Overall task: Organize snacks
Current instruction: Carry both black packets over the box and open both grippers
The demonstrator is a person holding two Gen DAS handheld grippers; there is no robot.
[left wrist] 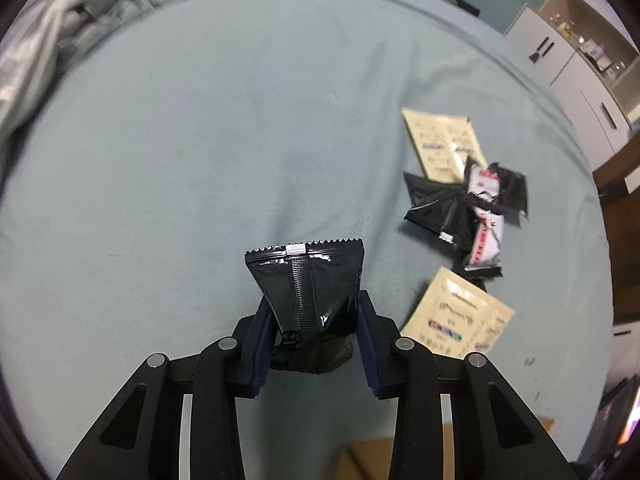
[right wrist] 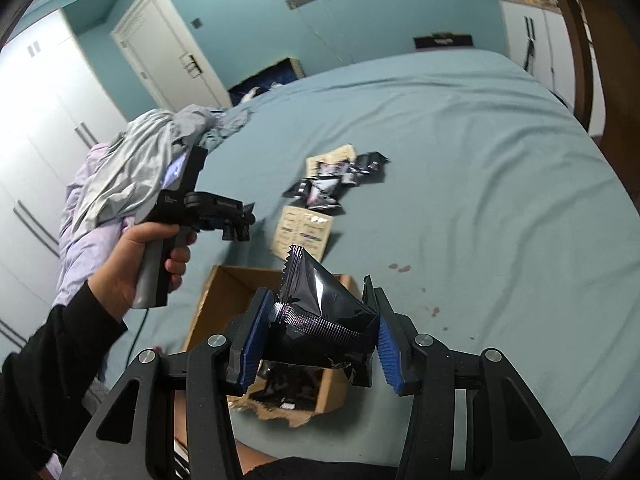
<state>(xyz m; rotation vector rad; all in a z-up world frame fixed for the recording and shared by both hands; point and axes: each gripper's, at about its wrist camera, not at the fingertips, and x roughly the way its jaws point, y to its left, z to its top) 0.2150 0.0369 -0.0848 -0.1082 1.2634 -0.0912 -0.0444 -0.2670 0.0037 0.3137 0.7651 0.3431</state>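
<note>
My left gripper [left wrist: 314,320] is shut on a black snack packet [left wrist: 308,284] and holds it above the blue bed sheet; it also shows in the right wrist view [right wrist: 240,226], held in a hand. My right gripper [right wrist: 320,328] is shut on another black snack packet [right wrist: 324,312] above an open cardboard box [right wrist: 208,300] that holds dark packets. A pile of black and cream snack packets [left wrist: 464,208] lies on the bed to the right of the left gripper, and beyond the box in the right wrist view [right wrist: 332,184].
Crumpled grey and lilac bedding [right wrist: 120,184] lies at the left side of the bed. White wardrobes [right wrist: 44,112] and a door [right wrist: 168,48] stand behind. A cabinet [left wrist: 580,64] stands at the far right. Small dark stains [right wrist: 400,268] mark the sheet.
</note>
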